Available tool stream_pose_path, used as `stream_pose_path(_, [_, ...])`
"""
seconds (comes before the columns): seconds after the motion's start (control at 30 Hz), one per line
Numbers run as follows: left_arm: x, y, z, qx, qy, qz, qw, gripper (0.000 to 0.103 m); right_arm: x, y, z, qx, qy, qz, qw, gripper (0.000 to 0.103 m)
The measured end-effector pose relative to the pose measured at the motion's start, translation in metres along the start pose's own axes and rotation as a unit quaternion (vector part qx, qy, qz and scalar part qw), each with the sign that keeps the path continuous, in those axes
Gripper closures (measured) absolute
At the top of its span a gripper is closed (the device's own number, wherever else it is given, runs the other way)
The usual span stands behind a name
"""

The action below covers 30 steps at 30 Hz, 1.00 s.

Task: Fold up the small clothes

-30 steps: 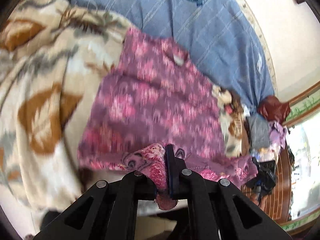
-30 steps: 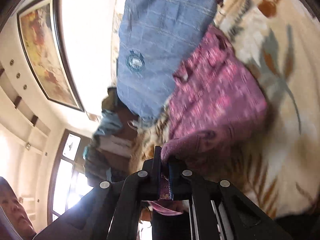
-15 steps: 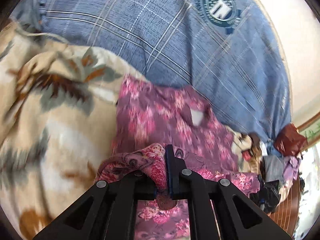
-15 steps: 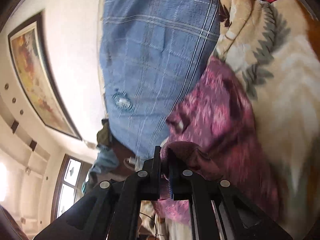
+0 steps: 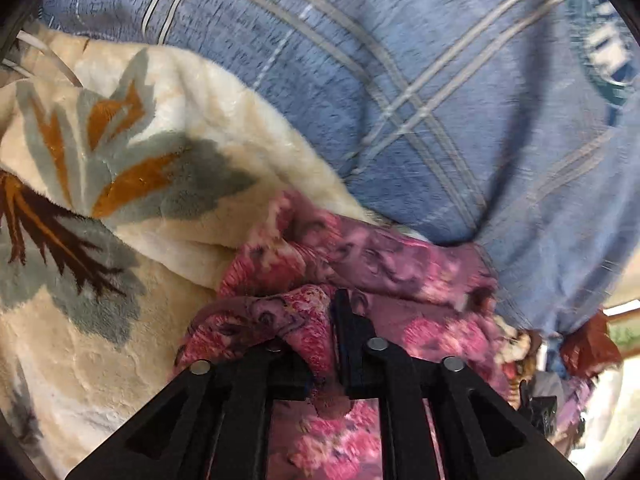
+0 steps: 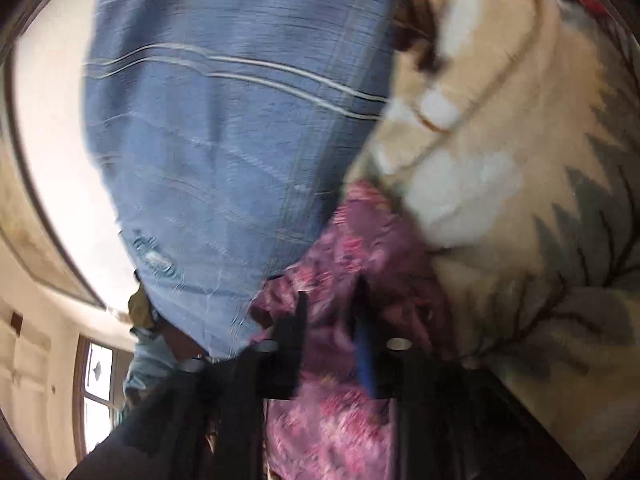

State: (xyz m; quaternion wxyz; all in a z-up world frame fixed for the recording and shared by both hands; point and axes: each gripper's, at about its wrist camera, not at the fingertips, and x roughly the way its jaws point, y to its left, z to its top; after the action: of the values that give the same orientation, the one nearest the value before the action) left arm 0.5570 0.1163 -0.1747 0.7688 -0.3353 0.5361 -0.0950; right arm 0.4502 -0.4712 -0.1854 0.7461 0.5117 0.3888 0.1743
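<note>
**Fold carried to the far edge; both claws letting go**

Nearest to us, the left gripper point(image 5: 320, 344) was beginning to part its jaws, with a gathered pink edge of the floral garment point(image 5: 400, 272) bunched between the fingers and, as far as we could tell, not yet free of them. The right gripper point(image 6: 330, 320) was also opening; its jaws stood visibly apart with the same cloth lying between them, not pinched. That view was blurred, so finer contact could not be judged.

The garment lay doubled on the cream leaf-patterned blanket point(image 5: 100, 200), its far edge touching the blue checked pillow point(image 5: 400, 100) beyond.

Risks, in our judgement: the left jaws had barely parted, so a withdrawal now could drag the folded layer back. Uneven release between the two sides could skew the fold. The plush blanket is soft and rumpled, so the edge may not settle flat.

Containers: none seen. Only a loose heap of clothes point(image 5: 560, 384) lay past the pillow's corner.
</note>
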Motion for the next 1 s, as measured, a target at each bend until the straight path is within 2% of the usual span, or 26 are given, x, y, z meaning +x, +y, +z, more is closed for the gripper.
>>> stream_pose_path(0.03, [0.0, -0.001, 0.0, -0.001, 0.0, -0.007, 1.0, 0.078, -0.002, 0.007, -0.003, -0.013, 0.003, 0.009, 1.0, 0.051])
stream_pose_path(0.07, [0.0, -0.001, -0.002, -0.003, -0.002, -0.012, 0.9999, 0.069, 0.0, 0.012, -0.007, -0.019, 0.017, 0.021, 0.999, 0.051])
stream_pose_path(0.1, [0.001, -0.003, -0.004, -0.005, -0.006, -0.016, 0.9998, 0.066, 0.005, 0.014, -0.009, -0.018, 0.037, 0.03, 0.999, 0.051])
stream_pose_path(0.17, [0.006, -0.008, -0.006, -0.001, -0.006, -0.018, 0.9998, 0.066, 0.022, 0.019, -0.014, -0.016, 0.077, 0.026, 0.997, 0.051])
stream_pose_path(0.23, [0.017, -0.016, -0.001, 0.003, -0.006, 0.005, 1.0, 0.066, 0.039, 0.02, -0.013, -0.008, 0.103, 0.0, 0.995, 0.051])
stream_pose_path(0.27, [0.023, -0.02, 0.004, 0.002, -0.007, 0.022, 0.9997, 0.066, 0.045, 0.02, -0.008, -0.003, 0.099, -0.01, 0.995, 0.051])
stream_pose_path(0.33, [0.027, -0.022, 0.016, -0.009, -0.004, 0.036, 0.9993, 0.069, 0.041, 0.024, 0.006, 0.004, 0.049, 0.014, 0.999, 0.051])
stream_pose_path(0.43, [0.012, -0.025, 0.024, -0.022, -0.024, 0.027, 0.9991, 0.07, 0.013, 0.024, 0.032, 0.011, -0.056, 0.039, 0.998, 0.051])
stream_pose_path(0.47, [0.005, -0.027, 0.025, -0.016, -0.035, 0.027, 0.9989, 0.068, 0.009, 0.022, 0.035, 0.016, -0.063, 0.033, 0.997, 0.051])
stream_pose_path(0.53, [-0.011, -0.028, 0.021, 0.004, -0.045, 0.033, 0.9984, 0.065, 0.0, 0.02, 0.034, 0.007, -0.056, 0.002, 0.998, 0.051])
stream_pose_path(0.6, [-0.025, -0.022, 0.011, 0.012, -0.053, 0.06, 0.9967, 0.06, -0.006, 0.02, 0.025, -0.024, -0.038, -0.047, 0.998, 0.05])
stream_pose_path(0.63, [-0.029, -0.018, 0.002, 0.015, -0.056, 0.077, 0.9954, 0.06, -0.008, 0.02, 0.017, -0.042, -0.026, -0.071, 0.996, 0.05])
stream_pose_path(0.73, [-0.036, 0.003, -0.033, 0.005, -0.072, 0.106, 0.9917, 0.057, -0.01, 0.014, -0.002, -0.064, -0.002, -0.106, 0.992, 0.049])
stream_pose_path(0.8, [-0.031, 0.015, -0.057, -0.008, -0.077, 0.099, 0.992, 0.056, -0.004, 0.016, -0.011, -0.083, 0.009, -0.141, 0.986, 0.049])
stream_pose_path(0.87, [-0.019, 0.028, -0.076, -0.029, -0.066, 0.067, 0.9952, 0.056, 0.005, 0.021, -0.015, -0.097, 0.015, -0.165, 0.981, 0.049])
stream_pose_path(0.93, [-0.017, 0.042, -0.081, -0.036, -0.052, 0.046, 0.9969, 0.056, 0.016, 0.029, -0.015, -0.108, 0.015, -0.183, 0.977, 0.049])
stream_pose_path(1.0, [-0.009, 0.039, -0.077, -0.03, -0.051, 0.063, 0.9963, 0.055, 0.031, 0.04, -0.011, -0.134, 0.015, -0.198, 0.971, 0.047])
